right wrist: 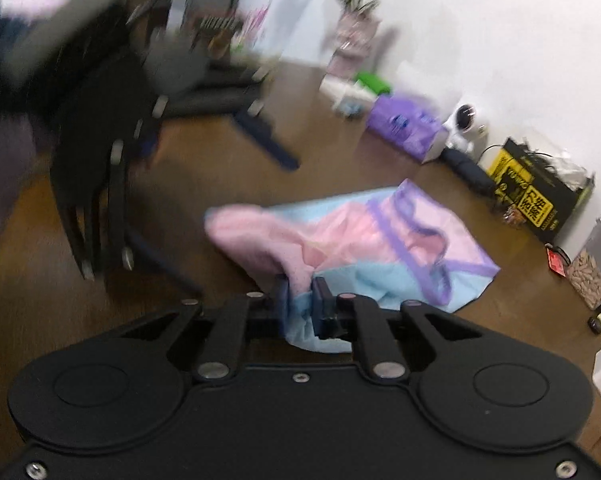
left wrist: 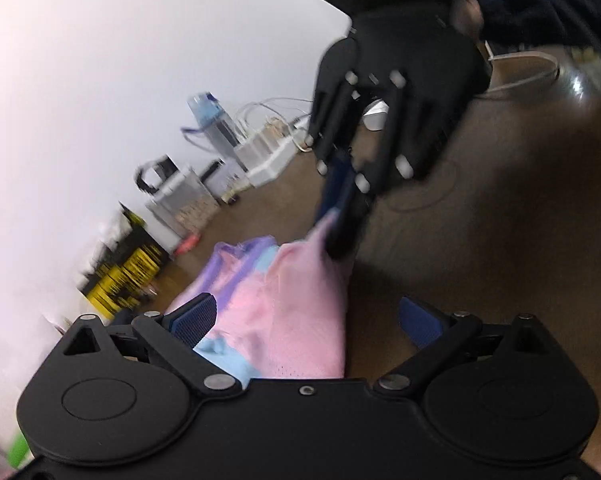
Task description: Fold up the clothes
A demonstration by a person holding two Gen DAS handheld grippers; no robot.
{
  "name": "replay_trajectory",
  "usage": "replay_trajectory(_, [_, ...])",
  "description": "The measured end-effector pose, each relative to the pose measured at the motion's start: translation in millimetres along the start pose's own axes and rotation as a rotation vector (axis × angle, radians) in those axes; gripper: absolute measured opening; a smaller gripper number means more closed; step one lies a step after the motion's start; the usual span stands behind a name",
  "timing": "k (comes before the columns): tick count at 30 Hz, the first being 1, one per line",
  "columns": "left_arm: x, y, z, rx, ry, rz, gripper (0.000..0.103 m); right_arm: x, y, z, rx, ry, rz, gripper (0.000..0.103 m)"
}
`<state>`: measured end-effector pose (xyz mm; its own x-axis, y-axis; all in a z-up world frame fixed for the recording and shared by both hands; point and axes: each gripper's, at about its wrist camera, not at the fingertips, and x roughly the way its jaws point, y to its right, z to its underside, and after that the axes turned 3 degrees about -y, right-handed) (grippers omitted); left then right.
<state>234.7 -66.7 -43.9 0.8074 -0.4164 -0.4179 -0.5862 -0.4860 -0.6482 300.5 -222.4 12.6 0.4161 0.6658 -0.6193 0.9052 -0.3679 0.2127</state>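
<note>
On my right wrist view the garment [right wrist: 364,240], a pink and light-blue piece with purple trim, lies spread on the brown floor [right wrist: 340,152], its long axis running from the near left, where the pink part is bunched up, away to the far right, where a purple-edged opening ends by the wall clutter. My right hand-held gripper [right wrist: 300,300] is pinching the near edge: both blue pads sit close together with light-blue and pink cloth squeezed between them. From my left wrist view the same garment [left wrist: 284,304] runs up from between my fingers toward the other gripper [left wrist: 342,240], whose tips clamp a pink corner and pull it into a raised point. My left hand-held gripper [left wrist: 304,320] stands spread, blue pads [left wrist: 194,318] well apart; the cloth lies against the left pad and clear of the right one, not pinched. A yellow-and-black box [right wrist: 540,196] stands by the wall beyond the far end. Both views are blurred by motion.
</note>
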Motion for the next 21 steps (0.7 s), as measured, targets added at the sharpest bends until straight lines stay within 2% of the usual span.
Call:
replay_trajectory(2, [4.3, 2.3, 0.7, 0.029, -0.017, -0.041, 0.071, -10.7, 10.7, -4.1, 0.039, 0.032, -0.003, 0.014])
replay_trajectory(3, [7.6, -1.5, 1.6, -0.001, -0.031, -0.039, 0.047, -13.8, 13.2, -4.4, 0.049, 0.038, -0.004, 0.014])
replay_trajectory(4, [11.1, -6.0, 2.5, -0.037, -0.045, -0.035, 0.019, -16.8, 15.1, -4.6, 0.057, 0.044, -0.006, 0.014])
replay_trajectory(5, [14.6, -10.4, 3.4, -0.072, -0.059, -0.030, 0.012, -19.0, 14.4, -4.9, 0.059, 0.044, -0.008, 0.014])
replay_trajectory(8, [16.8, -20.8, 3.9, -0.136, -0.051, -0.001, 0.012, -22.7, 2.6, -5.8, 0.029, 0.028, 0.022, 0.015])
replay_trajectory(9, [17.3, -25.6, 3.7, -0.167, -0.054, 0.018, 0.012, -21.5, -3.3, -4.9, -0.006, 0.017, 0.062, 0.019])
replay_trajectory(10, [18.3, -28.9, 3.5, -0.189, -0.059, 0.028, 0.011, -20.3, -9.1, -4.0, -0.042, 0.006, 0.101, 0.034])
replay_trajectory(11, [20.5, -34.1, 2.9, -0.223, -0.079, 0.041, 0.011, -19.6, -15.5, -2.8, -0.077, -0.007, 0.139, 0.055])
replay_trajectory(13, [25.1, -43.6, 2.1, -0.287, -0.118, 0.057, 0.011, -18.7, -35.0, 1.6, -0.175, -0.034, 0.219, 0.083])
replay_trajectory(17, [30.6, -53.3, 2.3, -0.356, -0.145, 0.089, 0.010, -15.2, -66.9, 6.6, -0.291, -0.002, 0.253, 0.084])
replay_trajectory(21, [29.6, -58.3, -3.0, -0.387, -0.167, 0.109, 0.010, 6.2, -77.4, 6.3, -0.333, -0.037, 0.265, 0.083])
